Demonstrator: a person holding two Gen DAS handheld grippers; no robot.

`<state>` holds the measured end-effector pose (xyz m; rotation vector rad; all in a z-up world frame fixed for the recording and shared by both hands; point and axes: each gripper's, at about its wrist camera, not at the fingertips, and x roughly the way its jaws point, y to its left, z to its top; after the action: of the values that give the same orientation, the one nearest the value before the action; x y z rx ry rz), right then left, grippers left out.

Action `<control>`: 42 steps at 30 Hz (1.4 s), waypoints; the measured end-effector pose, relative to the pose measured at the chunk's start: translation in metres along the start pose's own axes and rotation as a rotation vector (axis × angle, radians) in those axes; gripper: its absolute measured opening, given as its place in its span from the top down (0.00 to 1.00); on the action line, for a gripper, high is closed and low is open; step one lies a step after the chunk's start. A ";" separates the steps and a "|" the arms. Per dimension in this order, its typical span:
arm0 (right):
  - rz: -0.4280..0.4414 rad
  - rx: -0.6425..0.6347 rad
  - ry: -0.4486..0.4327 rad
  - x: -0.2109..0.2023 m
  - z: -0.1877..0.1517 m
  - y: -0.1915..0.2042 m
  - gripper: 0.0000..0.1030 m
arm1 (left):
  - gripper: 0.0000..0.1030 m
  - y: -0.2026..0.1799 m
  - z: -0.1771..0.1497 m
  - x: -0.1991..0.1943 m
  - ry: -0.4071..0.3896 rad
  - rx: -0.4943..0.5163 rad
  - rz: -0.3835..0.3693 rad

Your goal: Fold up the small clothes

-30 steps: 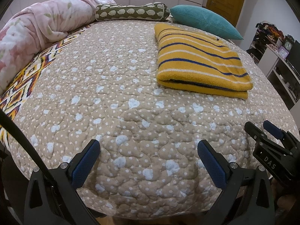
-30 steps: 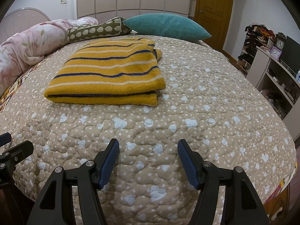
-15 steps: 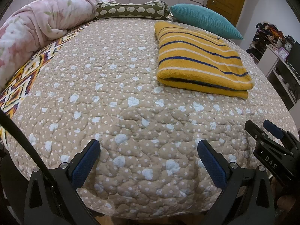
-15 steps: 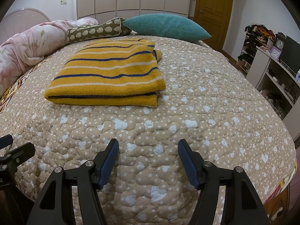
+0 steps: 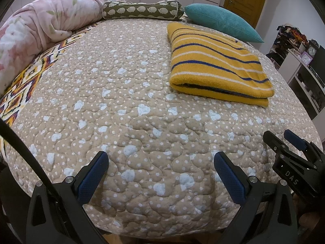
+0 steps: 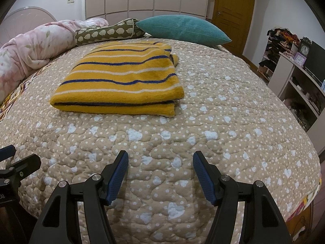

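A yellow sweater with blue and white stripes lies folded flat on the beige quilted bed, towards the far right in the left wrist view; it lies at centre left in the right wrist view. My left gripper is open and empty over the bed's near edge, well short of the sweater. My right gripper is open and empty too, near the front edge of the bed. The right gripper also shows at the right in the left wrist view.
A rolled pink floral duvet lies along the bed's left side. A green patterned bolster and a teal cushion lie at the head. Shelves with a clock stand to the right, and a wooden door behind.
Both views have shifted slightly; the sweater sits a little lower in the frames. Both grippers stay open and empty.
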<state>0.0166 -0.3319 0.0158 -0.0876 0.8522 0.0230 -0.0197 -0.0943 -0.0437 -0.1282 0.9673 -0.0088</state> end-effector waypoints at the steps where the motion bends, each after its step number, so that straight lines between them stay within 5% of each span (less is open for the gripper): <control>1: 0.000 0.000 0.000 0.000 0.000 0.000 0.31 | 0.00 0.000 0.000 0.000 0.000 0.000 0.000; 42: 0.007 -0.017 0.002 0.002 -0.001 0.004 0.28 | 0.00 0.001 -0.001 0.003 0.003 -0.004 -0.009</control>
<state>0.0168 -0.3278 0.0130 -0.1007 0.8541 0.0372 -0.0193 -0.0937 -0.0470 -0.1364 0.9699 -0.0150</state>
